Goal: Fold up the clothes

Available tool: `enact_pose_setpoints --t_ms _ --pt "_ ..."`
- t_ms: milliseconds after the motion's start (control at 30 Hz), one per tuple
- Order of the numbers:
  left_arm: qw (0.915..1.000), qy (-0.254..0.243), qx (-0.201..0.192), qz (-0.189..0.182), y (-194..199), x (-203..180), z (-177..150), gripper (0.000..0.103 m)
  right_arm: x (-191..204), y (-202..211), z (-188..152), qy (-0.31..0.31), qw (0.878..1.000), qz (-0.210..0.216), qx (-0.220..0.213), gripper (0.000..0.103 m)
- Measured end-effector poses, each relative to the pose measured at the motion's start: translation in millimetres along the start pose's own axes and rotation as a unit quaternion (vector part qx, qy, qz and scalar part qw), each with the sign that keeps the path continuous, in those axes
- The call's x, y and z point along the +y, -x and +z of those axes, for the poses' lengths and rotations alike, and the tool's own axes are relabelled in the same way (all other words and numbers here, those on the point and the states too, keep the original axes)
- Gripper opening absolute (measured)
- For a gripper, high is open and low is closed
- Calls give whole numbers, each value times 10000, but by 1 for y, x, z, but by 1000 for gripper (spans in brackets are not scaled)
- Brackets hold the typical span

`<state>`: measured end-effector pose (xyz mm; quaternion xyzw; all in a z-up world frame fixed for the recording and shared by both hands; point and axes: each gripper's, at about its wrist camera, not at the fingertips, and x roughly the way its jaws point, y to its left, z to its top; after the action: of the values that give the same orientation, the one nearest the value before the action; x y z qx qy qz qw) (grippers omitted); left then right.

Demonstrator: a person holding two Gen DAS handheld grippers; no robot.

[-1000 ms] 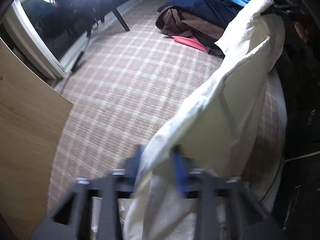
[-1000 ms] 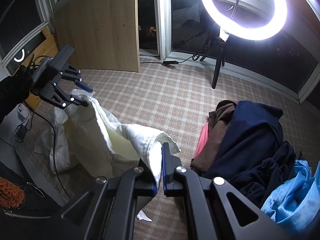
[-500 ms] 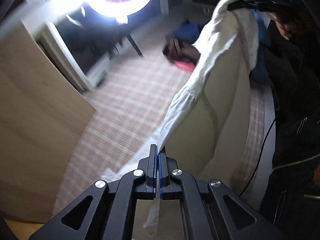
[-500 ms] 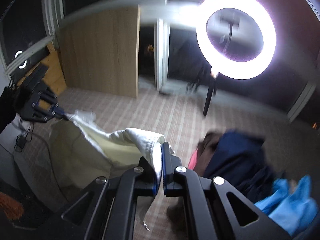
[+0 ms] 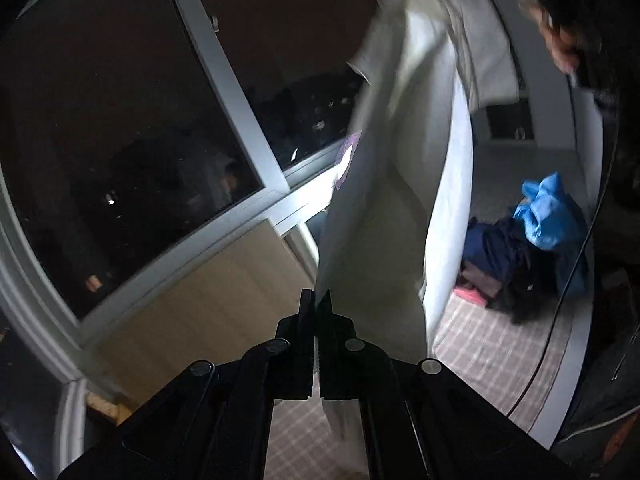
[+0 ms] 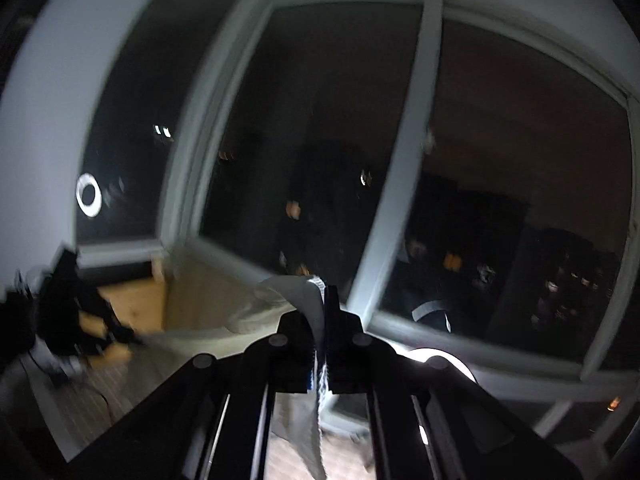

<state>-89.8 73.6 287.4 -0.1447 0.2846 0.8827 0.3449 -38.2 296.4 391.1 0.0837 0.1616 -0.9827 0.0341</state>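
**White garment held aloft between two grippers**

The left gripper [image 5: 316, 300] had its fingers pinched on one edge of the white garment [image 5: 384, 184], which hung above the checked carpet [image 5: 496, 344]. The right gripper [image 6: 325, 300] clamped another edge. A clothes pile [image 5: 520, 256] lay near the carpet's far edge.

I am looking into a room of a home, at night. Large windows [image 5: 132, 152] in pale frames [image 5: 236, 96] fill the walls, the glass dark with small city lights beyond, and the right wrist view shows more panes [image 6: 312, 152] meeting at a corner. A ring light's reflection [image 6: 89, 195] glows in one pane. The floor is a checked carpet [image 5: 492, 356]. On it lies a heap of clothes [image 5: 516, 260], dark blue and brown, with a bright blue garment [image 5: 550, 216] on top. A light wooden panel [image 5: 208, 308] stands below the window.
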Motion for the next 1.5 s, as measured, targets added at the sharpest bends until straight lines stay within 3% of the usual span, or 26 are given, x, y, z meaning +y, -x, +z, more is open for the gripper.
enact_pose_setpoints --t_ms 67,133,200,300,367,467,567,667,700,867,967,1033,1067,1167,1333,1400,1500 --pt "9998 -67 190 93 3 -5 2 1 14 1 15 165 9998 85 33 3" --pt "9997 227 90 -99 4 -5 0 1 27 -1 20 372 9992 58 136 3" --pt "9969 537 505 -287 -15 -11 -14 1 30 -14 13 395 9985 62 384 3" --pt "9951 338 909 -199 -29 -21 -28 1 29 -36 -1 322 9965 63 765 2" --pt "9960 459 769 8 -19 -12 -19 0 22 -35 2 277 9970 -32 719 2" --pt "9975 10 263 662 16 -14 7 1 11 -32 8 210 9975 -174 650 2" --pt "9988 227 137 406 25 -13 11 1 1 -30 14 143 9977 -315 580 2" --pt "9945 -189 831 613 0 -21 6 1 0 -35 19 201 9969 -403 653 2" --pt "9952 -99 797 555 4 -18 9 1 -2 -31 23 141 9976 -368 570 2" --pt "9974 5 -198 699 58 -21 23 1 -10 14 52 -60 9991 -303 -289 2" --pt "9975 13 281 652 38 -24 9 1 2 -6 41 349 9979 -466 277 2" --pt "9972 28 503 555 30 -27 -1 1 6 -11 32 340 9980 -329 411 2" --pt "9972 45 565 497 29 -29 -4 1 6 -7 29 274 9987 -241 368 2" --pt "9997 32 218 143 69 -39 1 1 3 30 36 342 9989 -312 -2 2" --pt "9998 -145 33 122 120 -42 17 1 4 100 51 552 9966 -333 -512 2" --pt "9996 -255 22 148 137 -47 23 1 13 103 56 704 9946 -463 -613 2" --pt "9990 -418 60 143 126 -56 28 1 18 92 63 860 9922 -616 -661 2"
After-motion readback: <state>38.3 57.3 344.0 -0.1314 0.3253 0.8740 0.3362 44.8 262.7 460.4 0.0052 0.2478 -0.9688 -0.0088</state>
